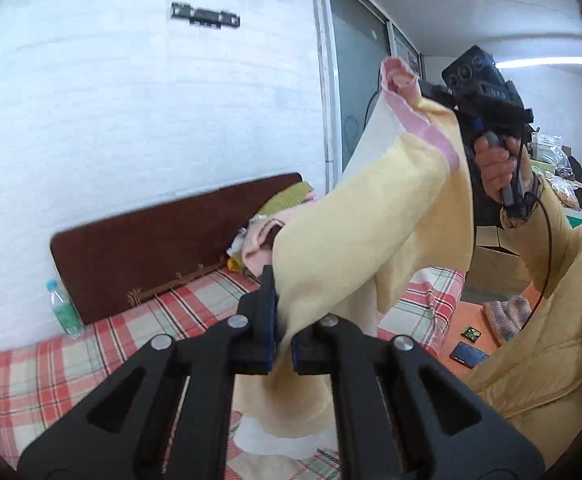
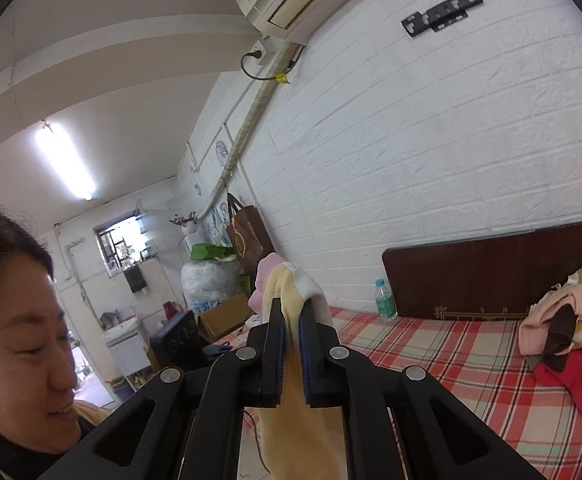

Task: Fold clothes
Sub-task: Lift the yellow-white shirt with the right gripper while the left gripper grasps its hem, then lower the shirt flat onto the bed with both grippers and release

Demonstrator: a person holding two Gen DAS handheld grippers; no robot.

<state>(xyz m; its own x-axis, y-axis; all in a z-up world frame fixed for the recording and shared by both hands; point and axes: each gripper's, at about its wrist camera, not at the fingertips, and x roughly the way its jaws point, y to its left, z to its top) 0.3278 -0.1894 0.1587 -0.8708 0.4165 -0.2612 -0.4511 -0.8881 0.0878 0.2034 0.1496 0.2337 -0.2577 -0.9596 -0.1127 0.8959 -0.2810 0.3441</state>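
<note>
A pale yellow garment (image 1: 371, 232) with a pink band and a white panel hangs stretched in the air above the bed. My left gripper (image 1: 281, 300) is shut on its lower edge. My right gripper (image 1: 423, 90) shows at the upper right of the left wrist view, shut on the pink-trimmed top corner. In the right wrist view my right gripper (image 2: 291, 312) is shut on the yellow garment (image 2: 291, 400), whose pink and white end sticks out past the fingertips.
A bed with a red plaid sheet (image 2: 451, 360) and a dark brown headboard (image 2: 491, 272) lies below. A pile of clothes (image 2: 563, 328) sits at its head. A water bottle (image 1: 65, 308) stands by the headboard. A phone (image 1: 469, 354) lies on an orange surface.
</note>
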